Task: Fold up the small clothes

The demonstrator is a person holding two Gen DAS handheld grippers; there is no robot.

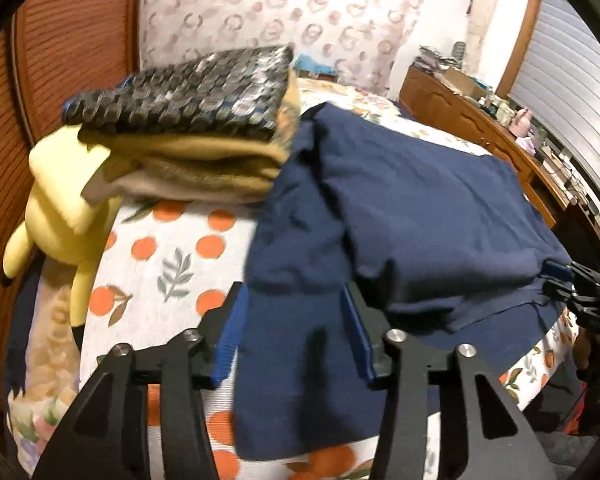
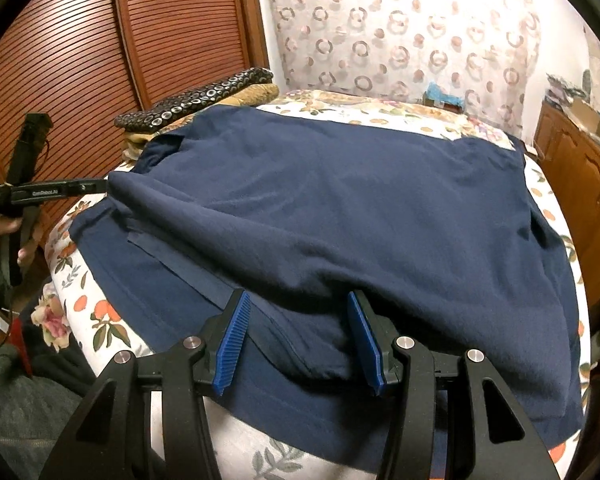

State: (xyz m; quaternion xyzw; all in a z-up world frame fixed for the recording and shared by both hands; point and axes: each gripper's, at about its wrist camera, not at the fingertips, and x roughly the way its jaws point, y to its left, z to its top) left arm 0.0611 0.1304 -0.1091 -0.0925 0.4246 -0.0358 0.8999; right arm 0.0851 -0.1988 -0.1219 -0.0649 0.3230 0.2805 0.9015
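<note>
A navy garment (image 1: 400, 208) lies spread on the bed, with one layer folded over another. My left gripper (image 1: 294, 322) hovers open over the garment's near left edge; the cloth lies flat below its blue pads (image 1: 229, 336) and is not pinched. In the right wrist view that left gripper (image 2: 96, 186) sits at the navy garment's (image 2: 340, 200) left edge, held by a hand (image 2: 4, 228). My right gripper (image 2: 298, 344) stands open at the near edge, and a raised fold of the cloth lies between its pads (image 2: 233, 344). The left wrist view shows the right gripper (image 1: 560, 280) at the far right.
A stack of folded clothes (image 1: 188, 96), dark patterned on top and tan beneath, sits at the back left of the bed. A yellow plush toy (image 1: 60, 208) leans beside it. The orange-print sheet (image 1: 172, 264) covers the bed. Louvred wooden doors (image 2: 80, 60) stand left, a cluttered wooden dresser (image 1: 480, 120) right.
</note>
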